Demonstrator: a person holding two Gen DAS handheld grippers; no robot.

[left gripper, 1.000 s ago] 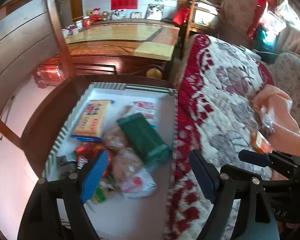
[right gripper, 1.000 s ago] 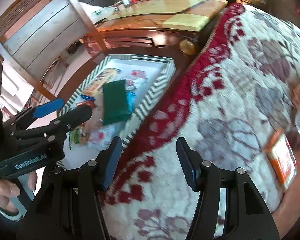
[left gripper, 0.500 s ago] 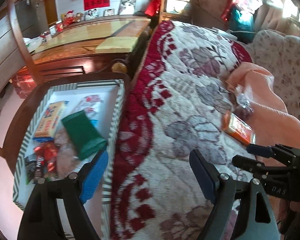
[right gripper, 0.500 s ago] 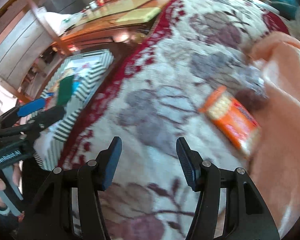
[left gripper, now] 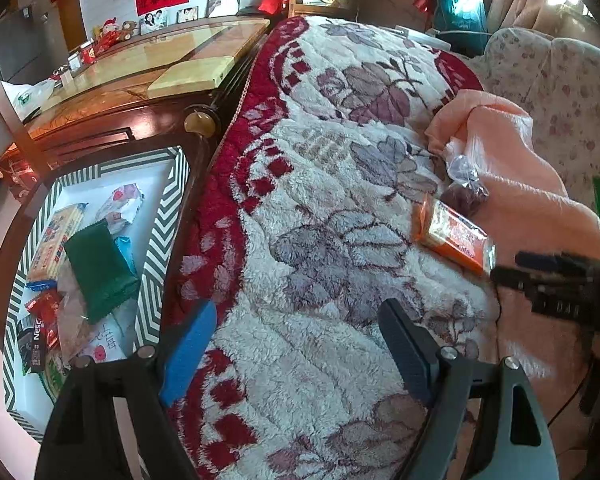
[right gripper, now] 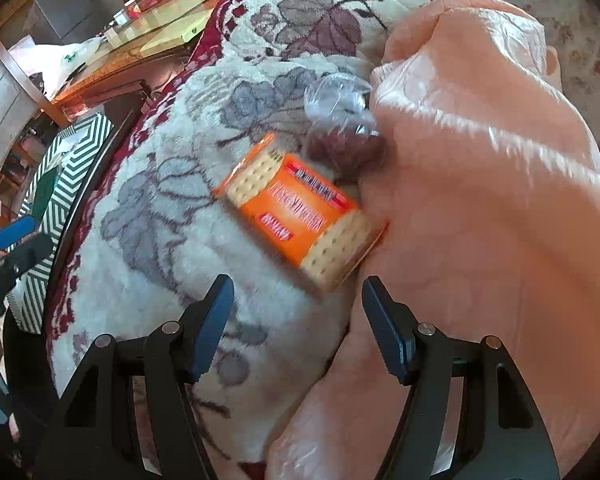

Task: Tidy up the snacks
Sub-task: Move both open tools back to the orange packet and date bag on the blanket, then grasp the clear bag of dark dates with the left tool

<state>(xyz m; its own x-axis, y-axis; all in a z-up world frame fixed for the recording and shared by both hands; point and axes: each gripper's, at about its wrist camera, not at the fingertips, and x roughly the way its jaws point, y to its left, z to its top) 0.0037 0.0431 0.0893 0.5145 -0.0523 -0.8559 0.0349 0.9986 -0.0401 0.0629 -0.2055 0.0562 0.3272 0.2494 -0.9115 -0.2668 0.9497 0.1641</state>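
Observation:
An orange cracker pack (right gripper: 296,208) lies on the floral blanket (right gripper: 172,168), against a peach cloth (right gripper: 480,200). A clear bag of dark red snacks (right gripper: 344,136) lies just behind it. My right gripper (right gripper: 298,312) is open and empty, just short of the pack. My left gripper (left gripper: 296,340) is open and empty over the blanket (left gripper: 320,200). The pack (left gripper: 452,238) and the clear bag (left gripper: 466,184) show to its right. A striped tray (left gripper: 160,232) at the left holds several snacks, among them a green pouch (left gripper: 98,268) and a yellow cracker pack (left gripper: 56,236).
The right gripper's body (left gripper: 556,284) shows at the right edge of the left wrist view. A dark wooden table edge (left gripper: 196,148) borders the tray. A glass-topped cabinet (left gripper: 148,64) stands behind. A floral sofa back (left gripper: 560,92) is at the far right.
Both grippers have swung right, away from the tray and over the blanket. The right gripper has closed in on the orange cracker pack, which now fills its view.

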